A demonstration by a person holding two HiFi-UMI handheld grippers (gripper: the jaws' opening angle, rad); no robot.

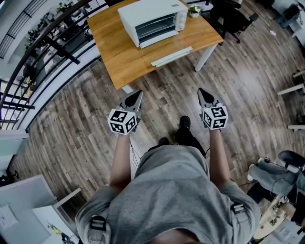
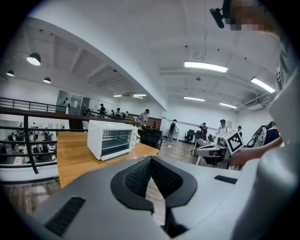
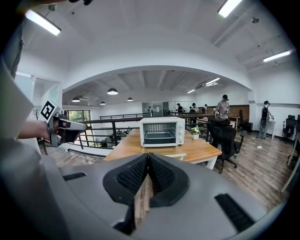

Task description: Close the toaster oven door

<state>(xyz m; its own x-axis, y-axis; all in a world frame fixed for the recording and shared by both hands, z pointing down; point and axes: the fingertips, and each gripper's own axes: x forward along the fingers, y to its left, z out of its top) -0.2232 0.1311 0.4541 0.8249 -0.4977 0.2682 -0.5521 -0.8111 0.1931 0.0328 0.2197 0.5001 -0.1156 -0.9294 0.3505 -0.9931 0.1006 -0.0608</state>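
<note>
A white toaster oven (image 1: 152, 21) stands on a wooden table (image 1: 124, 62) ahead of me. Its door (image 1: 171, 56) hangs open, folded down flat toward the table's front edge. The left gripper view shows the oven (image 2: 112, 139) far off to the left. In the right gripper view the oven (image 3: 161, 131) sits straight ahead with its door (image 3: 172, 155) lowered. My left gripper (image 1: 135, 95) and right gripper (image 1: 204, 93) are both shut and empty. They hover over the floor, side by side, short of the table.
A small potted plant (image 1: 194, 10) sits on the table beside the oven. A black office chair (image 1: 233, 19) stands to the table's right. A dark railing (image 1: 43, 43) runs along the left. Wooden floor (image 1: 167, 102) lies between me and the table. People stand far back.
</note>
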